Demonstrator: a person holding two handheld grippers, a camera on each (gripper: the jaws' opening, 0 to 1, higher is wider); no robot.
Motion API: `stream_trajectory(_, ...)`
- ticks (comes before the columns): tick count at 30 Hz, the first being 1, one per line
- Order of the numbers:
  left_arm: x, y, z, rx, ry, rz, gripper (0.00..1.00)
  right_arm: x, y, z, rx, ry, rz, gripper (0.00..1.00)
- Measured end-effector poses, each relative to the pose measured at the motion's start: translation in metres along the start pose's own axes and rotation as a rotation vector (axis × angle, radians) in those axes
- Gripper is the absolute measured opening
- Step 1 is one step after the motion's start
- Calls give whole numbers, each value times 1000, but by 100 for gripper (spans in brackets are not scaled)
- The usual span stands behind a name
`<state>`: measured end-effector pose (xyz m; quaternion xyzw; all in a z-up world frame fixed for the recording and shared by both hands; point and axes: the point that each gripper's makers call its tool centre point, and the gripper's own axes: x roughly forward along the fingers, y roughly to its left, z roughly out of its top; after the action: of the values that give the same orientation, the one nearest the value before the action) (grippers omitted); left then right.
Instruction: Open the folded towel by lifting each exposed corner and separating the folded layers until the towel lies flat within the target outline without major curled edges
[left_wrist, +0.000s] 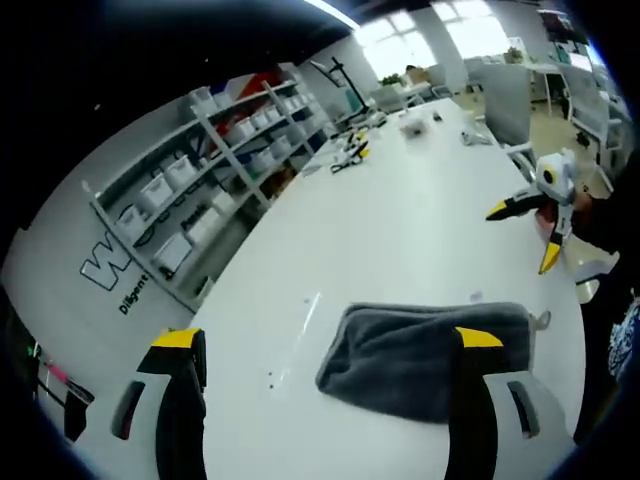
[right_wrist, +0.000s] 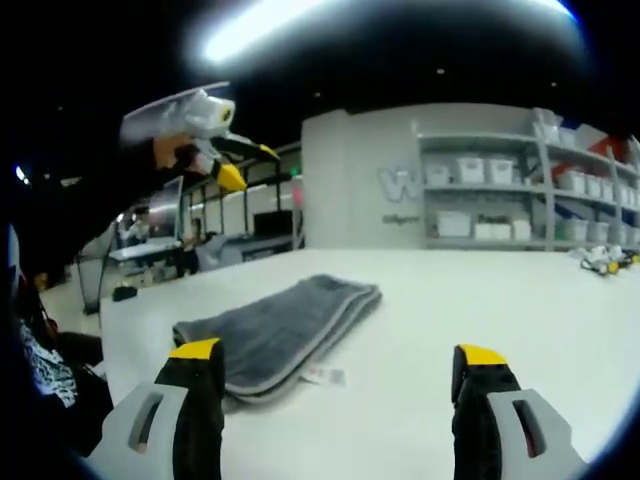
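1. Towel (left_wrist: 425, 360) handling was judged from the left gripper (left_wrist: 330, 345) outward: its jaws were seen spread wide and holding nothing, the right-hand jaw overlapping the near right part of the cloth in the left gripper view, though contact could not be told.
2. The right gripper (right_wrist: 338, 360) was likewise seen released, jaws apart and empty, held low over the white table (right_wrist: 520, 300), with the grey cloth just beyond its left-hand jaw.
3. In the left gripper view the other gripper (left_wrist: 540, 215) was seen raised at the far right, well apart from the cloth, its yellow tips apart.
4. The towel (right_wrist: 285, 330) was seen lying folded on the table, a thick stack of layers with rounded fold edges; a small white tag (right_wrist: 325, 375) was seen at its near edge in the right gripper view.
5. No target outline could be made out on the table.
6. The cloth was judged soft, light and limp, with a plush nap that should give the jaws good grip; it would be expected to sag and drag, not hold its shape.
7. A hold was judged best taken at an exposed corner of the top layer only, near the tagged edge, pinched shallowly so that lower layers were not caught.
8. Shelving with white bins (left_wrist: 215, 150) was seen along the far wall.
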<state>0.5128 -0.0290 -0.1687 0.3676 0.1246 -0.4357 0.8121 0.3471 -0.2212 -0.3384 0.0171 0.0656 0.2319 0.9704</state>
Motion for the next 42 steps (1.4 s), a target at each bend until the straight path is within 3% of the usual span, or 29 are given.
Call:
stream_trajectory(5,8,3,3,0,18,-40,99,0,-3,0,19,5,9,92)
stream_trajectory(10,19,7,2,-18,38,-70,99,1,7,1,28,16,47,91)
stream_trajectory(15,29,5,-6,4,106,-127,99,1,20,-2,22,28,86,89)
stream_trajectory(18,34,8,-10,4,130,-143,99,4,32,-11,32,36,100,88)
stream_trajectory(23,39,9,-13,9,152,-142,98,6,46,-38,37,104,132,88)
stream_trajectory(30,54,11,-20,40,183,-155,98,6,45,-44,78,123,157,81)
stream_trajectory(33,59,8,-17,50,167,-183,98,6,46,-44,119,117,175,75)
stream_trajectory(39,63,7,-15,64,183,-200,98,6,42,-46,181,117,192,71)
stream_trajectory(42,68,10,-18,88,207,-220,97,7,50,-42,267,109,253,66)
